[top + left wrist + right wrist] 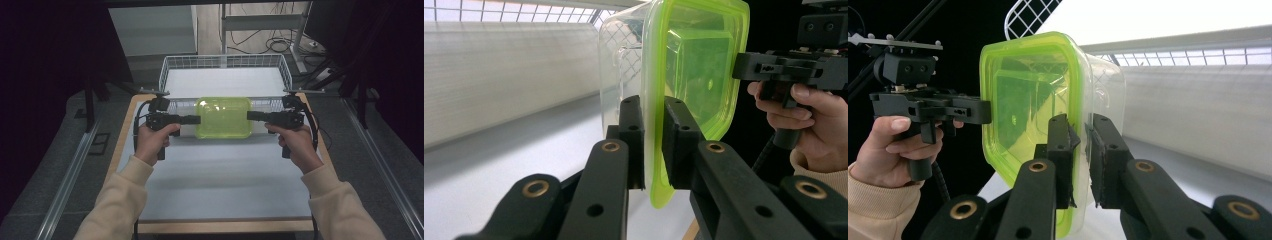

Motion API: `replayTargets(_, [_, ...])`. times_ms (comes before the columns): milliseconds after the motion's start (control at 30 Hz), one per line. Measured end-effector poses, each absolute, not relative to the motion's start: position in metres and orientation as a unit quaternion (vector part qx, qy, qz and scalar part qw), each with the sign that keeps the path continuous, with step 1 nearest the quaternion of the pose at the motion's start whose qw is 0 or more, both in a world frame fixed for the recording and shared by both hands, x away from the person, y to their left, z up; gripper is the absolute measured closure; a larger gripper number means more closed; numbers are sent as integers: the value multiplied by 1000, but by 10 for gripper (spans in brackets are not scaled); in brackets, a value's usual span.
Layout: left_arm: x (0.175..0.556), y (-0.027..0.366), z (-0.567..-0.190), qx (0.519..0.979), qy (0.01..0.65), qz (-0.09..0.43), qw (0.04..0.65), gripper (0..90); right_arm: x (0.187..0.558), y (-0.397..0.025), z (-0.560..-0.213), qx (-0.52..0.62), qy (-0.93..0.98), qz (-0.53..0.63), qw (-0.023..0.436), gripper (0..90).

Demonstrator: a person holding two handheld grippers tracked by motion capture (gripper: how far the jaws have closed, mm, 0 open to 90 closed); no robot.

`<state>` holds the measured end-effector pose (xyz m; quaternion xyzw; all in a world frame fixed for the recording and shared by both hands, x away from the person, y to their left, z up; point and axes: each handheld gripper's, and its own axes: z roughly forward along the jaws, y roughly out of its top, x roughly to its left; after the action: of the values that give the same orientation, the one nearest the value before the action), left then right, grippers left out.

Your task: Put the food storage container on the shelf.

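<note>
I am holding the green-lidded container (223,117) between my 2 grippers, over the far part of the white surface (220,175), just in front of the wire basket (226,62). My left gripper (196,119) is clamping its jaws on the lid's left rim, and my right gripper (251,115) is clamping on the right rim. Open surface is lying toward me, with wooden edges at both sides. The left gripper view is showing the clear tub (621,60) under the lid, which the high view is hiding; the right gripper view is showing the same rim grip.
</note>
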<state>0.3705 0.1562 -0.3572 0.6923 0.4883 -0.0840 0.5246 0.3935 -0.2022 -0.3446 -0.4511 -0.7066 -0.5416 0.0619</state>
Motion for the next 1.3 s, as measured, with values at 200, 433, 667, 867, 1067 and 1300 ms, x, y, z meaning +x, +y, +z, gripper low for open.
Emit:
replayTargets(200, [377, 158, -352, 691, 490, -85, 524, 809, 399, -201, -340, -449, -706, -544, 60, 805])
replayTargets(433, [389, 159, -340, 692, 492, -76, 522, 809, 409, -199, -333, -453, -698, -551, 61, 804])
replayTargets(667, [404, 160, -339, 690, 497, -79, 521, 809, 422, -196, -329, -462, -699, -543, 54, 804])
replayTargets(867, [413, 159, -334, 688, 495, -77, 525, 809, 433, -196, -321, -464, -698, -543, 49, 805])
replayTargets(1067, [421, 159, -332, 684, 496, -80, 528, 809, 441, -195, -315, -465, -699, -542, 40, 804])
replayTargets(1300, [430, 159, -329, 686, 495, -80, 527, 809, 449, -195, -311, -469, -699, -539, 39, 804])
